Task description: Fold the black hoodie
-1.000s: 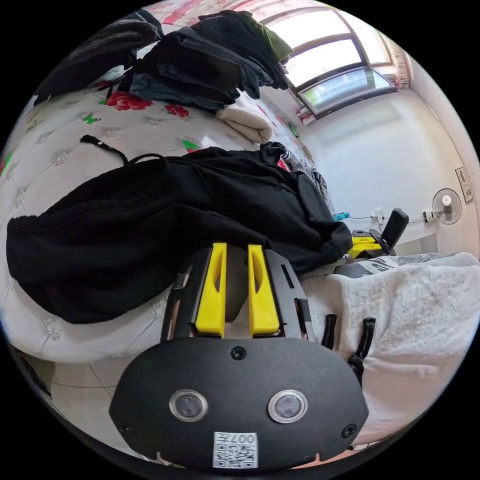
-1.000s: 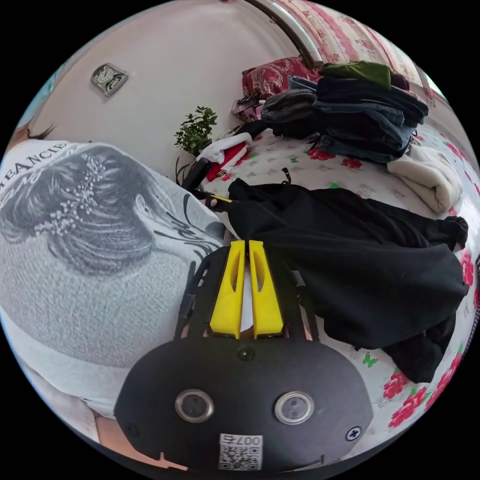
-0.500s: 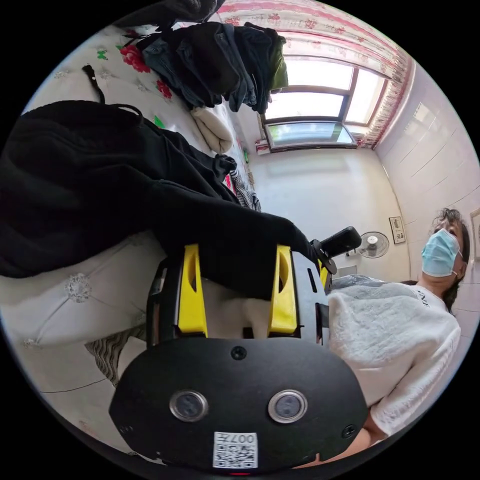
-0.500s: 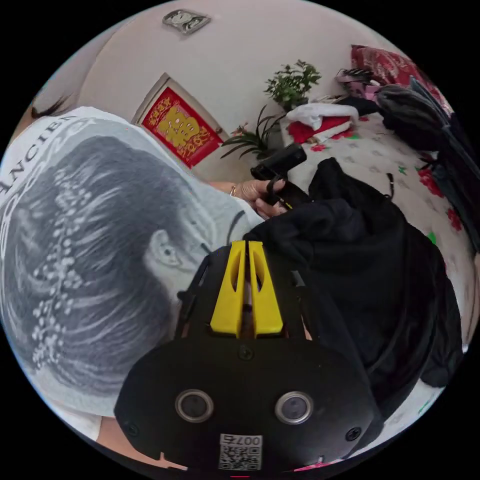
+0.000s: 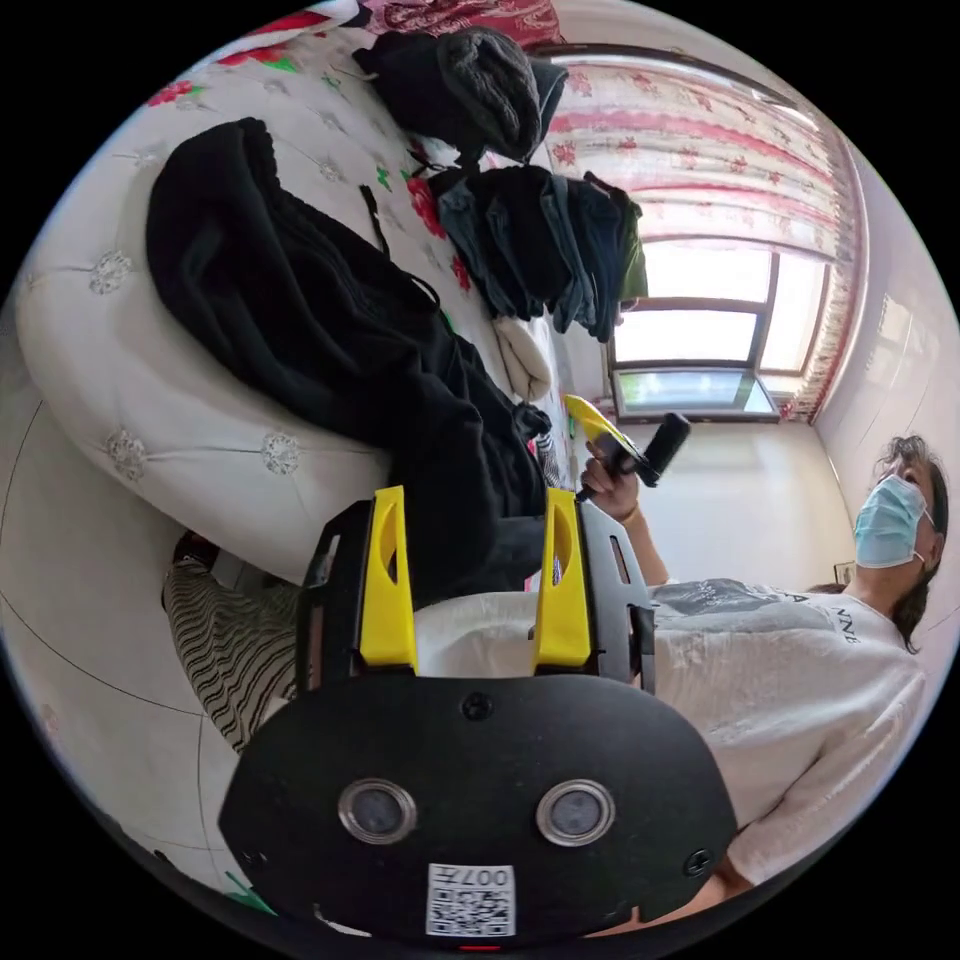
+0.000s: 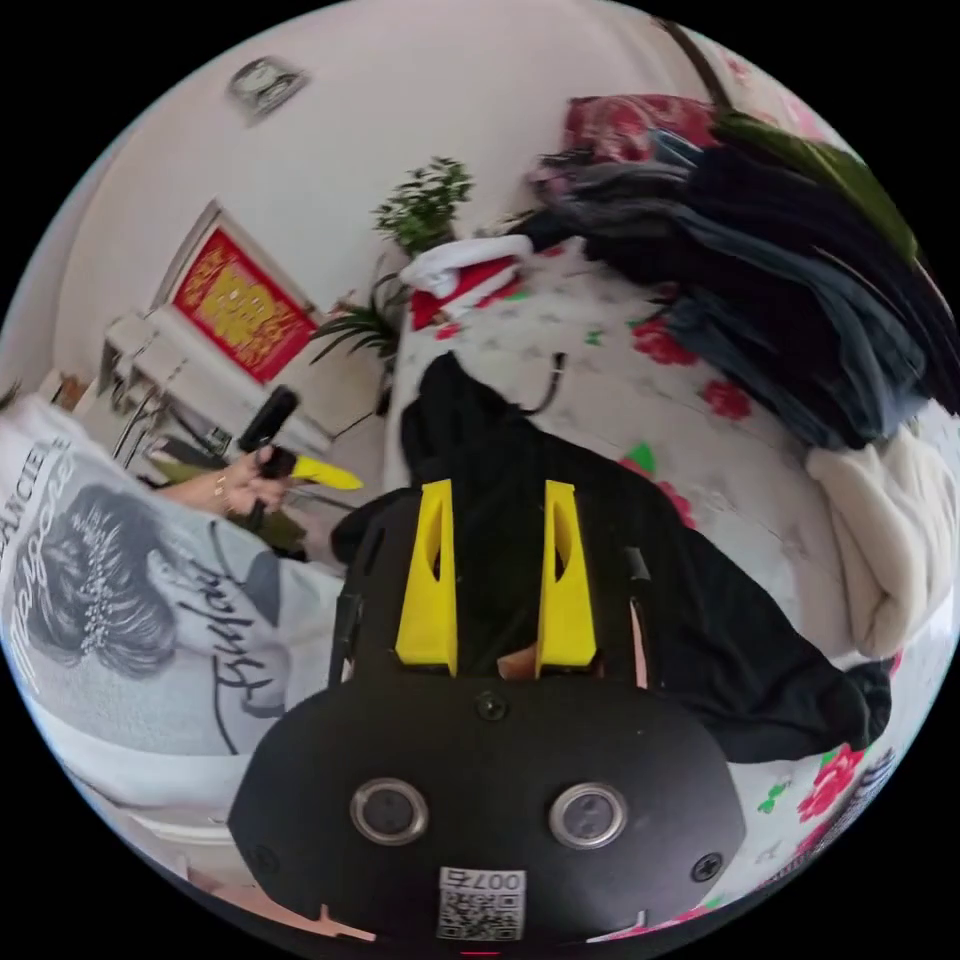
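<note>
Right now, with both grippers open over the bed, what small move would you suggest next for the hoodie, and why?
Probably spread it flat first. The black hoodie lies bunched on the bed, one end hanging over the edge, and the left gripper and right gripper both hold their jaws apart, gripping nothing. I would close the right one on the nearest hem.

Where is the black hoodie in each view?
Left gripper view: black hoodie runs from upper left to centre, over the bed's edge.
Right gripper view: the hoodie lies centre to lower right.
Shared landmark: the stack of folded clothes.
</note>
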Tool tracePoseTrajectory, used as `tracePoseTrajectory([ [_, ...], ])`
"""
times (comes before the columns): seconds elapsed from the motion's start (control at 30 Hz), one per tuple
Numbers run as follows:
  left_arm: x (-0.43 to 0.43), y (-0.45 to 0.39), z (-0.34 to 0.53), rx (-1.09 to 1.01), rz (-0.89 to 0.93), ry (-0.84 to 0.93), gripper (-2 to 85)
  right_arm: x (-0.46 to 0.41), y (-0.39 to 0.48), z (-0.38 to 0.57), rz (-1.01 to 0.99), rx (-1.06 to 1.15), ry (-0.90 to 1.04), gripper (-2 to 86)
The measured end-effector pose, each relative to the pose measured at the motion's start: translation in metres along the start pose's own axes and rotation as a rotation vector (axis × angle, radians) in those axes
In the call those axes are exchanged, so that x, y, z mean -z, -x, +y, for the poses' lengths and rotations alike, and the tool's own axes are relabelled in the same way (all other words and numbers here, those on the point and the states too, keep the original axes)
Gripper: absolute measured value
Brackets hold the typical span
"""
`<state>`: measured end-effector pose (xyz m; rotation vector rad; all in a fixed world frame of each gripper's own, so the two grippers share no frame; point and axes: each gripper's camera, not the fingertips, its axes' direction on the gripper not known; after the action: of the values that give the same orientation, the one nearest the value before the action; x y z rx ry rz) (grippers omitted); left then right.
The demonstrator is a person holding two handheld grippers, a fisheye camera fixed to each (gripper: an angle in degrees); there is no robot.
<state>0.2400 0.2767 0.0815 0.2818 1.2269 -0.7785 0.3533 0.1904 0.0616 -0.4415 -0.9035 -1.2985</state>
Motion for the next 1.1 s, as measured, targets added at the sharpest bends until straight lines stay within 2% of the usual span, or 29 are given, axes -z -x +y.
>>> tracePoseTrajectory([
  [0.13, -0.047, -0.027, 0.007, -0.03, -0.102, 0.052, 19.8, -0.045, -0.101, -0.041, 0.187, -0.132, 0.122, 11.2],
  [0.27, -0.129, -0.026, 0.007, -0.019, -0.32, 0.218, 19.2, -0.109, -0.122, -0.092, 0.158, -0.118, 0.222, 10.7],
  [0.33, -0.177, -0.007, 0.017, -0.012, -0.404, 0.348, 14.0, -0.135, -0.12, -0.108, 0.131, -0.152, 0.283, 9.1],
  [0.37, -0.183, -0.007, 0.02, -0.025, -0.405, 0.358, 11.5, -0.131, -0.111, -0.113, 0.23, -0.162, 0.235, 7.1],
  [0.43, -0.191, -0.014, 0.034, -0.098, -0.424, 0.393, 6.4, -0.13, -0.102, -0.117, 0.143, -0.158, 0.268, 3.9],
  [0.5, -0.178, -0.025, 0.041, -0.134, -0.445, 0.347, 5.4, -0.099, -0.092, -0.113, 0.137, -0.188, 0.193, 2.2],
  [0.57, -0.153, -0.039, 0.045, -0.152, -0.418, 0.262, 4.9, -0.018, -0.072, -0.092, 0.164, -0.283, -0.039, 1.1],
  [0.6, -0.137, -0.05, 0.047, -0.171, -0.393, 0.213, 4.6, 0.006, -0.065, -0.085, 0.186, -0.304, -0.093, 0.9],
  [0.67, -0.117, -0.073, 0.046, -0.24, -0.39, 0.178, 4.3, 0.11, -0.019, -0.052, 0.344, -0.363, -0.3, 0.6],
  [0.8, -0.078, -0.158, 0.045, -0.514, -0.518, 0.058, 4.1, 0.276, 0.088, 0.017, 0.615, -0.473, -0.609, 0.4],
  [0.87, -0.063, -0.201, 0.053, -0.641, -0.524, -0.029, 4.0, 0.358, 0.196, 0.064, 0.77, -0.441, -0.83, 0.4],
  [0.9, -0.056, -0.231, 0.064, -0.732, -0.516, -0.087, 4.0, 0.372, 0.224, 0.073, 0.806, -0.431, -0.874, 0.5],
  [0.97, -0.042, -0.277, 0.092, -0.881, -0.494, -0.203, 3.8, 0.406, 0.341, 0.094, 1.035, -0.37, -0.981, 0.5],
  [1.1, -0.003, -0.364, 0.184, -1.202, -0.449, -0.497, 3.4, 0.415, 0.488, 0.107, 1.354, -0.241, -1.111, 0.7],
])
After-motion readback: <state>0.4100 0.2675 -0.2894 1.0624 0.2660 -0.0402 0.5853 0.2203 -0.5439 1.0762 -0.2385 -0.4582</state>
